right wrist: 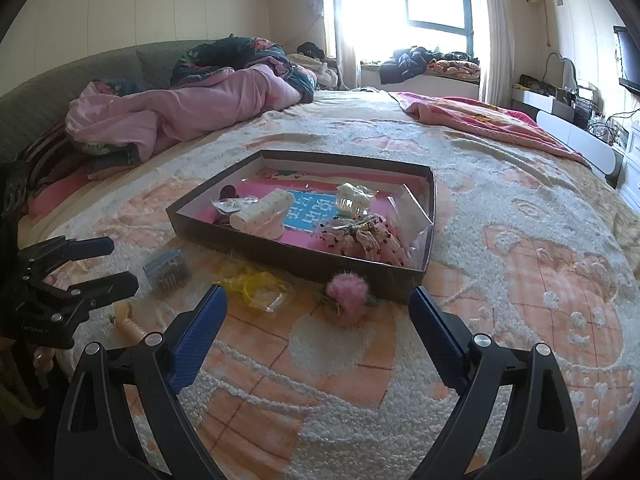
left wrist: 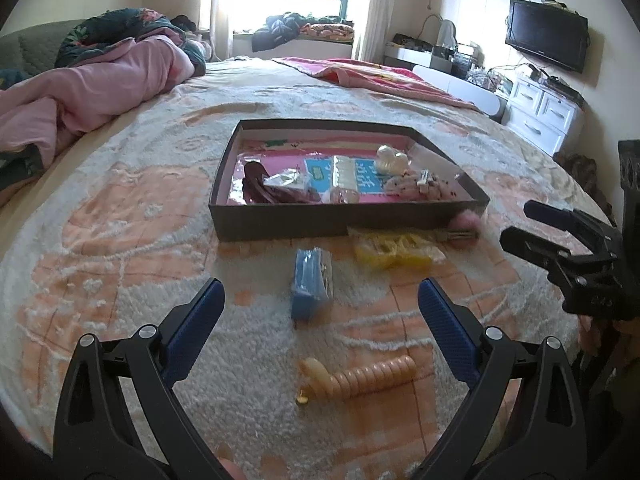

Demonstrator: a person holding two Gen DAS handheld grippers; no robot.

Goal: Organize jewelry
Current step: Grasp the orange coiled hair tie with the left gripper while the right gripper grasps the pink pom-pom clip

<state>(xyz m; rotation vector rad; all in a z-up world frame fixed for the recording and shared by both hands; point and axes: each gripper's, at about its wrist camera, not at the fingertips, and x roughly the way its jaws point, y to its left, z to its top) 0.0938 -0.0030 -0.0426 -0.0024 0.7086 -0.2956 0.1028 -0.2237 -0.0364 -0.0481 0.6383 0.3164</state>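
Observation:
A shallow dark box point(left wrist: 280, 228) point(right wrist: 296, 258) on the bed holds several hair clips and scrunchies. In front of it lie a blue packet point(left wrist: 312, 280) point(right wrist: 166, 270), a yellow bagged item point(left wrist: 396, 250) point(right wrist: 260, 288), a pink fluffy clip point(right wrist: 348, 294) point(left wrist: 466, 222) and a beige spiral clip point(left wrist: 360, 378) point(right wrist: 128, 322). My left gripper point(left wrist: 320, 292) is open and empty, just short of the blue packet. My right gripper point(right wrist: 318, 300) is open and empty, near the pink clip. Each gripper shows in the other's view, the right one point(left wrist: 520, 222) and the left one point(right wrist: 108, 264).
The bedspread point(right wrist: 500, 280) is cream and orange. A pink duvet point(left wrist: 80, 84) is heaped at the far left. A pink blanket point(left wrist: 380, 76) lies at the far right. White drawers point(left wrist: 540, 112) and a wall television point(left wrist: 546, 34) stand beyond the bed's right edge.

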